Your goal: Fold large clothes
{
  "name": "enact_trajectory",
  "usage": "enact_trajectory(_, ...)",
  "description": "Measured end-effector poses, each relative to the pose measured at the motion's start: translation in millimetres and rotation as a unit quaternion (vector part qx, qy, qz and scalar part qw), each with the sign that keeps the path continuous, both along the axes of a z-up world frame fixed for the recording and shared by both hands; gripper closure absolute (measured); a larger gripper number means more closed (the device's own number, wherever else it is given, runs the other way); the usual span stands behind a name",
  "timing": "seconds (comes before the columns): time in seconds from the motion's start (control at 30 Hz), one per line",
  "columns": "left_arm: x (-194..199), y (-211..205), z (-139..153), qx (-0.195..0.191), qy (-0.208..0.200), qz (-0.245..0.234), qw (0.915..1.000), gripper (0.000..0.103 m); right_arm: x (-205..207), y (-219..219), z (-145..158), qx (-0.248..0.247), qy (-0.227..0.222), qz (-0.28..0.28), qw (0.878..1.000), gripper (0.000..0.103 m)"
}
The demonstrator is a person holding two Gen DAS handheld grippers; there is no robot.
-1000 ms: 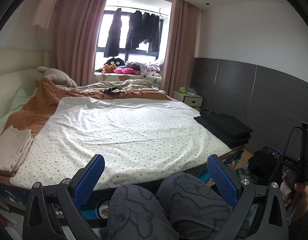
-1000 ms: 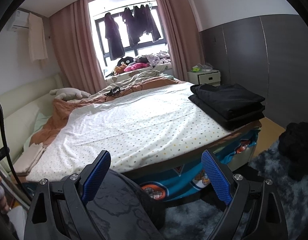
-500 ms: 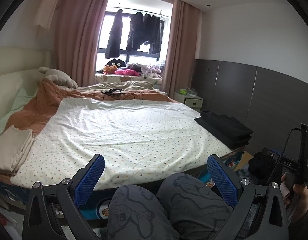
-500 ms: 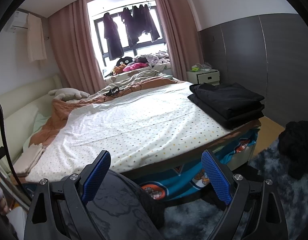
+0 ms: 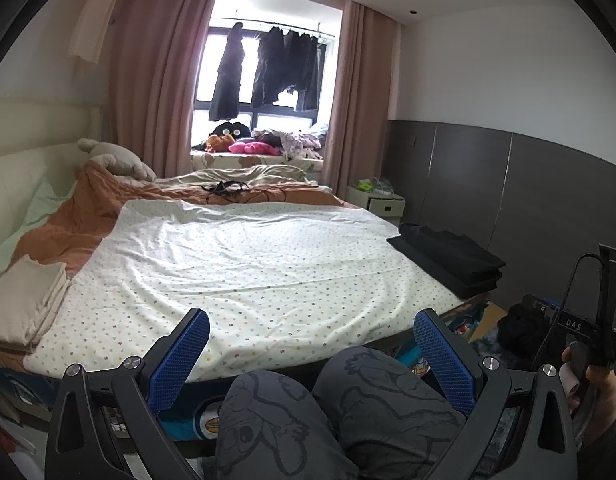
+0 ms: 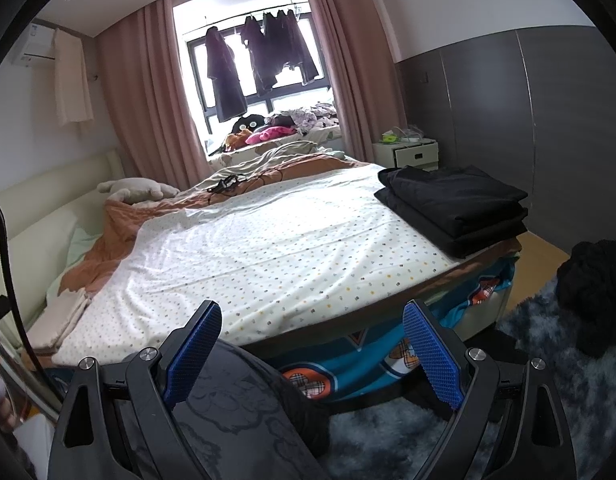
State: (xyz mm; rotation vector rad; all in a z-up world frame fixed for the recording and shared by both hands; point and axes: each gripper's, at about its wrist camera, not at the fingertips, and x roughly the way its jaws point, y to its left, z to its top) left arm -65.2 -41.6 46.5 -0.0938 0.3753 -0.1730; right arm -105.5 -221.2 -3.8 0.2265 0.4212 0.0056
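Observation:
A white dotted sheet (image 5: 259, 264) (image 6: 291, 256) lies spread flat over the bed. Folded black clothes (image 5: 448, 260) (image 6: 456, 204) are stacked at its right edge. A folded beige pile (image 5: 23, 300) (image 6: 59, 316) rests at the left edge. My left gripper (image 5: 312, 354) is open, held over the person's grey printed trousers (image 5: 340, 412), short of the bed. My right gripper (image 6: 312, 350) is also open above those trousers (image 6: 227, 412), holding nothing. In the left wrist view, a hand (image 5: 588, 380) grips the other gripper's handle at the right.
A crumpled black garment (image 6: 592, 296) lies on the dark shaggy rug (image 6: 548, 380) right of the bed. An orange blanket (image 5: 87, 216), a plush toy (image 5: 115, 158) and cables (image 5: 227, 188) lie near the headboard. A white nightstand (image 6: 412, 152) stands by the grey wall.
Both views have drifted slightly; the bed and the piles sit marginally lower in frame. Both grippers stay open and empty.

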Motion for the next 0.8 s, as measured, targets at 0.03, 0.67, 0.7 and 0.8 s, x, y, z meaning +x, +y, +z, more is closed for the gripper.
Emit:
enact_trajectory(0.03,-0.3,0.0,0.5,0.002,-0.001,0.002,1.0000,0.001,-0.1,-0.1,0.0,0.000,0.000,0.000,1.000,0.011)
enact_trajectory(0.67,-8.3,0.4,4.0,0.004,-0.013,-0.002,0.9999,0.000,-2.2,-1.3,-0.6,0.002,0.000,-0.002,1.000,0.011)
enact_trajectory(0.7,-8.7,1.2,4.1,0.003,-0.012,-0.001,0.9999,0.001,-2.1,-1.3,-0.5,0.002,0.000,-0.002,1.000,0.011)
enact_trajectory(0.8,-9.7,2.4,4.9,0.004,-0.014,0.004,0.9999,0.001,-2.9,-0.9,-0.3,0.001,0.000,-0.002,1.000,0.011)
